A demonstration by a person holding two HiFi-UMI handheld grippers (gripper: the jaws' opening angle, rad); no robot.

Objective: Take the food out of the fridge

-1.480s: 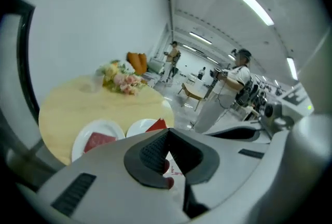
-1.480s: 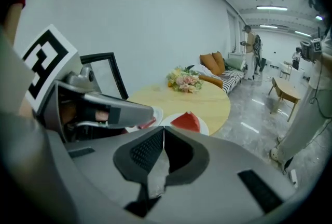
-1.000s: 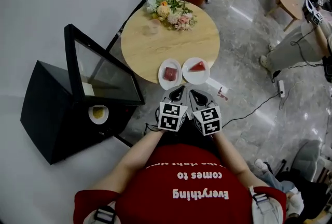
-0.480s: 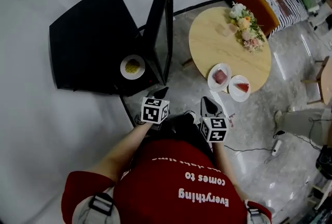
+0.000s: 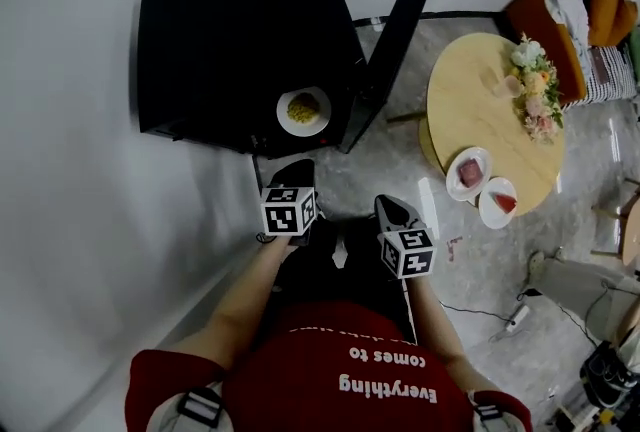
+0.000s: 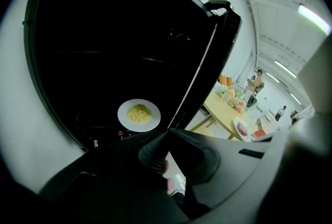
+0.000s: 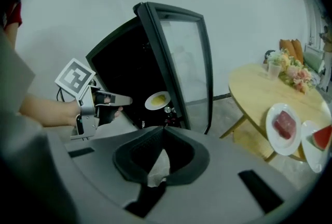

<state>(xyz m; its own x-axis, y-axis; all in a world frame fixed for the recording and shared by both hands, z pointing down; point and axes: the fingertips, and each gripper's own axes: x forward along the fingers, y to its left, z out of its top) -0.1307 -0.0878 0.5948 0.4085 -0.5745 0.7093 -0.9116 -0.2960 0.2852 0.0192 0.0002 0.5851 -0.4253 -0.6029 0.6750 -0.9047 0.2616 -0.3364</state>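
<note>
Both of my tools are closed with nothing between the jaws. My left gripper point(image 5: 297, 168) and right gripper point(image 5: 387, 205) hang apart, side by side, before the black fridge point(image 5: 240, 20), whose door point(image 5: 398, 35) stands open. Inside, a plate of yellow food point(image 5: 303, 109) sits at the front edge, in the corner by the door. Two plates of red food point(image 5: 468, 172) lie at the round table point(image 5: 480, 100) edge nearest me.
</note>
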